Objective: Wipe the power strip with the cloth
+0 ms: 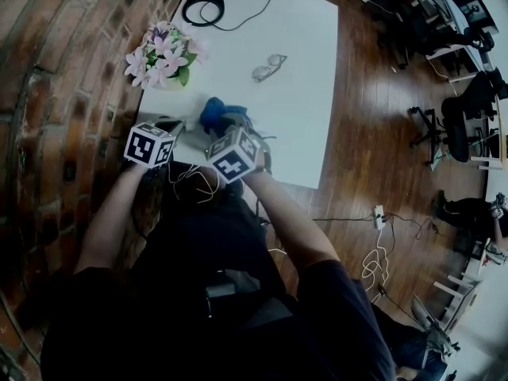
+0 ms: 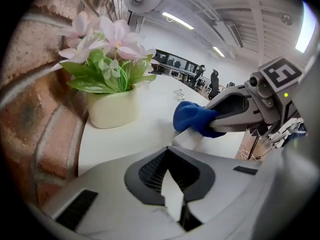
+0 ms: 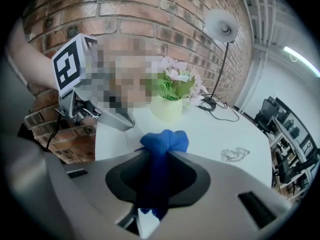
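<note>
A white power strip (image 2: 192, 136) has its near end pinched between the jaws of my left gripper (image 2: 172, 149), which is shut on it near the table's front-left corner. A blue cloth (image 3: 165, 141) is bunched between the jaws of my right gripper (image 3: 162, 151), which is shut on it. The cloth (image 2: 195, 116) rests on the far part of the strip, just past the left gripper's tips. In the head view the two grippers (image 1: 178, 131) (image 1: 226, 124) sit close together, with the cloth (image 1: 216, 111) ahead of them. Most of the strip is hidden.
On the white table (image 1: 302, 46) a cream pot of pink flowers (image 1: 163, 54) stands by the brick wall (image 1: 63, 94). A pair of glasses (image 1: 270, 66) lies mid-table. A black lamp base (image 1: 202, 8) with a cable sits at the far end.
</note>
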Motion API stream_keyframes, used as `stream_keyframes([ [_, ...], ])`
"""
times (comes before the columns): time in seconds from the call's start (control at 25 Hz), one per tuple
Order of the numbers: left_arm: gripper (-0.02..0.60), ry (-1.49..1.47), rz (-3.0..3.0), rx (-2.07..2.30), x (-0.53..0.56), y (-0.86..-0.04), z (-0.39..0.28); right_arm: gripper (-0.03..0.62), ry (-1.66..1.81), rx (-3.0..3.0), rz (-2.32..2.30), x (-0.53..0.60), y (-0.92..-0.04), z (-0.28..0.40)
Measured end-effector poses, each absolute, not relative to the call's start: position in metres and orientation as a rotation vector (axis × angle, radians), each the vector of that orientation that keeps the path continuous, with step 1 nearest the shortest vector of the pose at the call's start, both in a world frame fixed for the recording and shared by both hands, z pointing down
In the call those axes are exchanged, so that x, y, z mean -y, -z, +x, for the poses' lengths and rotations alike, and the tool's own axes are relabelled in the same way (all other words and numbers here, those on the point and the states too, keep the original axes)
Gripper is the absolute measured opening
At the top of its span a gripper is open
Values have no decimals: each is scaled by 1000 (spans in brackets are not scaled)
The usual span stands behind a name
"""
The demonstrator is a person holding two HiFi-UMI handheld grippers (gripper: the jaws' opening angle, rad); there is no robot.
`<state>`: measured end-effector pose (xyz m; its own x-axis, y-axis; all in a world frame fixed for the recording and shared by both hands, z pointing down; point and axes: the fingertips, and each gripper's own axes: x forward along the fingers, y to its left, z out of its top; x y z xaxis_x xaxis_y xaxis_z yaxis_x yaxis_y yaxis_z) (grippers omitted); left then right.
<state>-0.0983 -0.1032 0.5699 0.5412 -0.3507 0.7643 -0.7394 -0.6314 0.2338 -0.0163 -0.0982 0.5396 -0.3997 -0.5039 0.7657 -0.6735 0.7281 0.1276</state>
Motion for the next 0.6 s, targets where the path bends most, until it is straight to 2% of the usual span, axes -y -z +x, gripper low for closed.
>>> stream_keyframes([
  [0.24, 1, -1068, 2234, 834, 85, -586, -97, 83, -224, 2091, 861, 94, -538, -30],
  [0.6, -2, -952, 2198, 830, 85, -585, -95, 83, -171, 2101, 725, 91, -537, -62],
])
